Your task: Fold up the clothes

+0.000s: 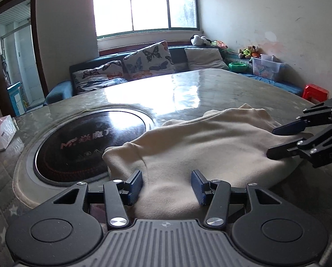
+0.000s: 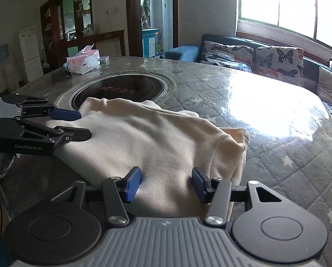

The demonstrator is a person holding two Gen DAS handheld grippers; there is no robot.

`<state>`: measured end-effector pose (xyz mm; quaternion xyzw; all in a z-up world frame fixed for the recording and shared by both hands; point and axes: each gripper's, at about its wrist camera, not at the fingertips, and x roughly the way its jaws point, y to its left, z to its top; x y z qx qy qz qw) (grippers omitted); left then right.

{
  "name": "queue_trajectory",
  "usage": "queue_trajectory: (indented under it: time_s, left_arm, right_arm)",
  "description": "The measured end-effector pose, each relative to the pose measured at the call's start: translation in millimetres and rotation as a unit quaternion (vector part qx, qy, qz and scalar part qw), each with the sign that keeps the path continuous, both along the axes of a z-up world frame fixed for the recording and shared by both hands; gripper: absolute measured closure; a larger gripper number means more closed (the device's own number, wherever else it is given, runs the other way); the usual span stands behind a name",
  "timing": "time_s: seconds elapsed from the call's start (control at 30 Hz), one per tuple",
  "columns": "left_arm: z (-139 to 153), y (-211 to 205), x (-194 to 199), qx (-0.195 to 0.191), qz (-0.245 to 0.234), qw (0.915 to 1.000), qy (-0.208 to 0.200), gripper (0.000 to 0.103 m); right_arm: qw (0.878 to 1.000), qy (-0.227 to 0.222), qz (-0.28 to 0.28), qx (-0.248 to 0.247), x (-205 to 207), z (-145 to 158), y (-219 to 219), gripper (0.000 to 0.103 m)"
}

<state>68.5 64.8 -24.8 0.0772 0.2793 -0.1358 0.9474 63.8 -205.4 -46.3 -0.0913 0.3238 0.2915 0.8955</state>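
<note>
Cream garment heaped mid-frame on surface. Left gripper and right gripper at near hem, jaws apart, nothing clamped. Best pinched evenly, lifted together.

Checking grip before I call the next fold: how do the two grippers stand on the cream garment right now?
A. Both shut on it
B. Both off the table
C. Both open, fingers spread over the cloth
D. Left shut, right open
C: the left gripper and the right gripper each show a wide gap between blue pads, with the cream garment lying unpinched between and under them.
</note>
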Motion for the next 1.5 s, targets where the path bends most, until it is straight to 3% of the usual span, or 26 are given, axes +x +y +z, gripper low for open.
queue_trajectory:
  time_s: [0.6, 0.77, 0.93, 1.07, 1.23, 1.5]
  left_arm:
    - [-0.6, -9.9, -28.3, -0.026, -0.024, 0.9993, 0.011, 0.049]
    - [-1.6, -10.8, -29.6, -0.023, -0.023, 0.9994, 0.011, 0.045]
    - [-2.0, -12.0, -30.2, -0.021, -0.021, 0.9995, 0.01, 0.045]
    - [-2.8, -11.0, -31.8, -0.022, -0.018, 0.9995, 0.01, 0.043]
    - [-3.7, -10.6, -31.4, -0.022, -0.018, 0.9995, 0.01, 0.042]
    - [-5.2, -9.9, -32.3, -0.024, -0.014, 0.9996, 0.01, 0.042]
  right_arm:
    - [0.999, 0.01, -0.021, 0.034, -45.0, 1.4, -43.5, 0.05]
    - [0.995, 0.017, -0.048, 0.081, -28.5, 16.0, -60.3, 0.05]
    - [0.995, 0.015, -0.046, 0.082, -4.3, 17.7, -57.9, 0.05]
    - [0.994, 0.04, -0.071, 0.071, 17.0, 2.2, -58.3, 0.052]
    - [0.992, 0.039, -0.094, 0.078, 22.7, 3.9, -66.9, 0.054]
    - [0.996, 0.015, -0.055, 0.069, 21.6, 19.0, -40.5, 0.054]
